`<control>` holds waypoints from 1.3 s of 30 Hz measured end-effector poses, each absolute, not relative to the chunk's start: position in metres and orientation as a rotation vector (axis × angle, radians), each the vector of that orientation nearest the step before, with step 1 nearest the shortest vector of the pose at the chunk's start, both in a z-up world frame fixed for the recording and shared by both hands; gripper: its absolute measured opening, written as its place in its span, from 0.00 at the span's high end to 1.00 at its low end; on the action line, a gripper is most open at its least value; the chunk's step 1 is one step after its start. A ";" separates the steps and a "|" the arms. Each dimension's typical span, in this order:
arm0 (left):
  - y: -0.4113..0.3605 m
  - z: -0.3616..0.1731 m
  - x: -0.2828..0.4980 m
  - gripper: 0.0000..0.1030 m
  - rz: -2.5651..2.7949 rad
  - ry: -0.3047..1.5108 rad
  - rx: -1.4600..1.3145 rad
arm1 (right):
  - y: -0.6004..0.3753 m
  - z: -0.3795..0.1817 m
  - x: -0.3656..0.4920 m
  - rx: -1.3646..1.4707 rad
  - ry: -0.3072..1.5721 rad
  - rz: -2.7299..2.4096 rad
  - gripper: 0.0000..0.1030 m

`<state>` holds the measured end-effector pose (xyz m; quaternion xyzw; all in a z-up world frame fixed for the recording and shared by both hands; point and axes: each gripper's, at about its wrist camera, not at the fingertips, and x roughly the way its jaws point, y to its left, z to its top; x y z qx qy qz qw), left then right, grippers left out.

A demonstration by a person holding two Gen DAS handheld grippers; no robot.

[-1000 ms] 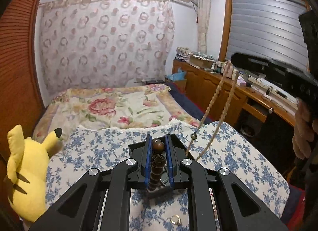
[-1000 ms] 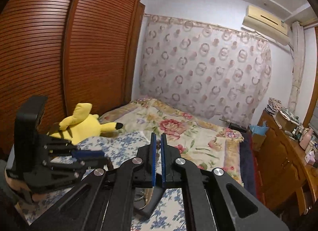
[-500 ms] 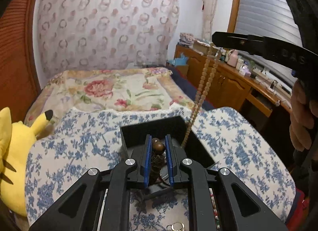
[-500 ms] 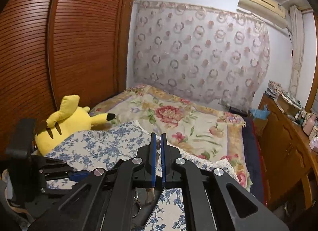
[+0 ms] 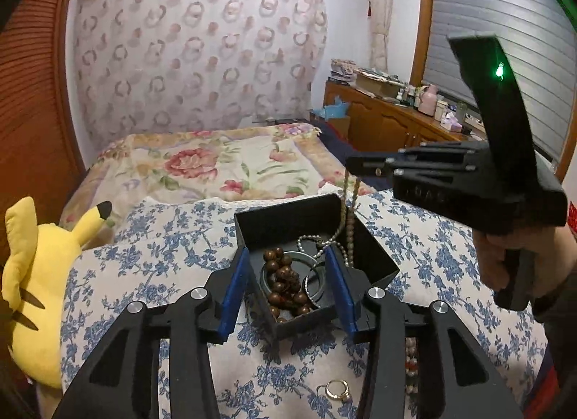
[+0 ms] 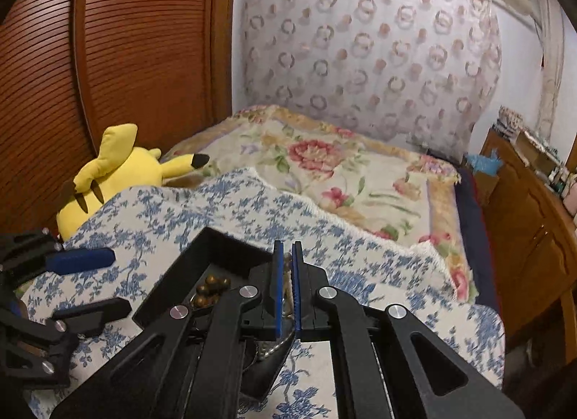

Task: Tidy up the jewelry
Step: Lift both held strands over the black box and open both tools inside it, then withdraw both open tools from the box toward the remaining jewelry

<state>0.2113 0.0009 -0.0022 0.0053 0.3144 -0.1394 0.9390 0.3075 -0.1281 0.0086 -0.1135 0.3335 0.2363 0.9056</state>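
A black jewelry box (image 5: 274, 219) sits on the blue floral cloth. A brown wooden bead bracelet (image 5: 285, 285) lies inside it, with a silver bangle (image 5: 312, 283) beside it. My left gripper (image 5: 288, 287) is open and empty, its blue pads on either side of the box's near corner. My right gripper (image 6: 287, 274) is shut on a pale bead necklace (image 5: 349, 217), which hangs from its tips down into the box. In the right wrist view the box (image 6: 202, 256) and brown beads (image 6: 211, 287) show below my fingers.
A gold ring (image 5: 337, 390) and a string of beads (image 5: 411, 357) lie on the cloth near me. A yellow plush toy (image 5: 32, 274) sits at the left. A flowered bed (image 5: 216, 163) lies behind, a wooden dresser (image 5: 389, 123) to the right.
My left gripper opened and let the brown bracelet drop into the box. My right gripper came down, lowering the hanging necklace into the box.
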 end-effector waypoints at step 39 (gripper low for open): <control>0.000 -0.050 0.107 0.08 -0.316 0.701 0.034 | -0.191 -0.073 0.144 -0.212 0.824 0.624 0.68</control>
